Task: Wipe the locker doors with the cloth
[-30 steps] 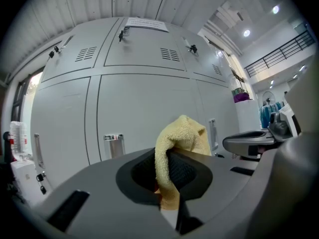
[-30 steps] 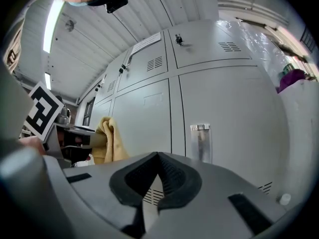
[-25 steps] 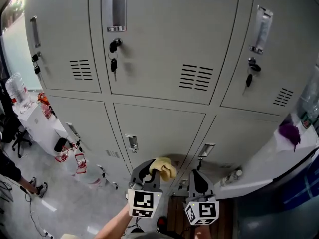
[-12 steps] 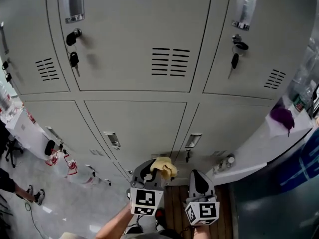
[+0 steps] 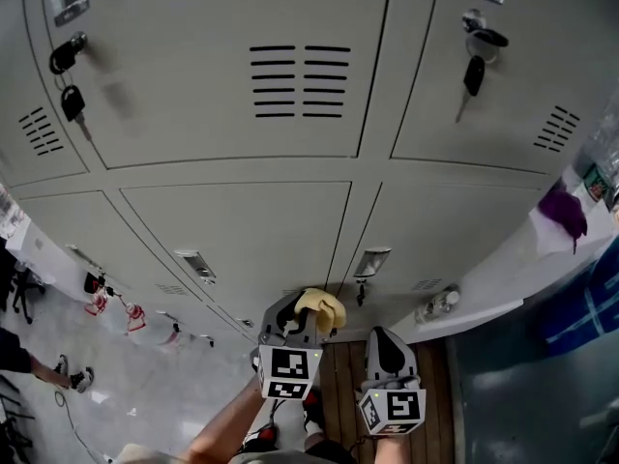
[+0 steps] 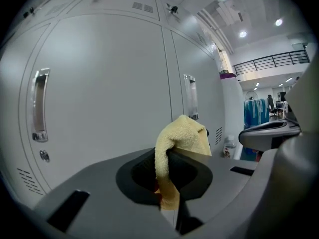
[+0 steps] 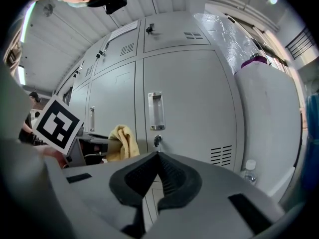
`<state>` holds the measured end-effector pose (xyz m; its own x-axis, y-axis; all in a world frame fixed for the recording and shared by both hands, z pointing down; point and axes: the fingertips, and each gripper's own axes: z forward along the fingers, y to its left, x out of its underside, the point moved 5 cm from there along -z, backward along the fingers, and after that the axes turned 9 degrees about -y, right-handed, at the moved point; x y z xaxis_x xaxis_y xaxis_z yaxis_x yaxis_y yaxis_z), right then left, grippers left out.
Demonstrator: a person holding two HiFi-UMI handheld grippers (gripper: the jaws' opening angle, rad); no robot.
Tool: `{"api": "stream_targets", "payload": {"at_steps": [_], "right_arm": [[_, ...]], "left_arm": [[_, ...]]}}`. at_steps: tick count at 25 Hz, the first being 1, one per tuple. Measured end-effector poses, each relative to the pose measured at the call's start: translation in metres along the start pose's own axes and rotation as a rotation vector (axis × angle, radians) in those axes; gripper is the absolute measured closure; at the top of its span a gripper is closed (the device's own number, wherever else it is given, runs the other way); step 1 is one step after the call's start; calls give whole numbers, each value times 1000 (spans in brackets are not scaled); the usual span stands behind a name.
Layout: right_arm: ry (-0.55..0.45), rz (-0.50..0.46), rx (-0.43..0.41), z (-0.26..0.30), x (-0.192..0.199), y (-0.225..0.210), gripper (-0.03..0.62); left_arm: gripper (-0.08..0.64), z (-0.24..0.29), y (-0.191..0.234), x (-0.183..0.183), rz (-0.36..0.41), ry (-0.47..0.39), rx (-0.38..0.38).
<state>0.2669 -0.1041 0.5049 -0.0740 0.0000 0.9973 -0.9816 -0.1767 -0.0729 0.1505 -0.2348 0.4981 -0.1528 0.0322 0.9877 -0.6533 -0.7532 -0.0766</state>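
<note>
A bank of grey locker doors fills the head view, upper row above, lower row below. My left gripper is shut on a folded yellow cloth, held low in front of the lower doors and apart from them. In the left gripper view the cloth drapes over the closed jaws, with a lower door behind. My right gripper sits just right of the left one, shut with nothing in it. The right gripper view shows the cloth at its left and a lower door ahead.
Keys hang from the upper locks. A white cabinet top with a purple object and a clear bottle stands at right. A white unit and a person's legs are at left.
The head view has swung closer and lower along the lockers, so the doors look larger and shifted left. Both grippers keep their places, the cloth still gripped.
</note>
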Motion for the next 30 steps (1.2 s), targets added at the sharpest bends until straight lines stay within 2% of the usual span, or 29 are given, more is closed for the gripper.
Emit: {"api": "stream_targets", "payload": {"at_steps": [13, 22, 30], "right_arm": [[20, 11, -14, 8, 9, -3, 577], [21, 11, -62, 17, 9, 12, 577], [25, 10, -145, 35, 10, 39, 577]], "left_arm": [[511, 7, 8, 13, -17, 24, -34], [511, -9, 38, 18, -28, 36, -114], [511, -27, 70, 22, -35, 39, -197]]}}
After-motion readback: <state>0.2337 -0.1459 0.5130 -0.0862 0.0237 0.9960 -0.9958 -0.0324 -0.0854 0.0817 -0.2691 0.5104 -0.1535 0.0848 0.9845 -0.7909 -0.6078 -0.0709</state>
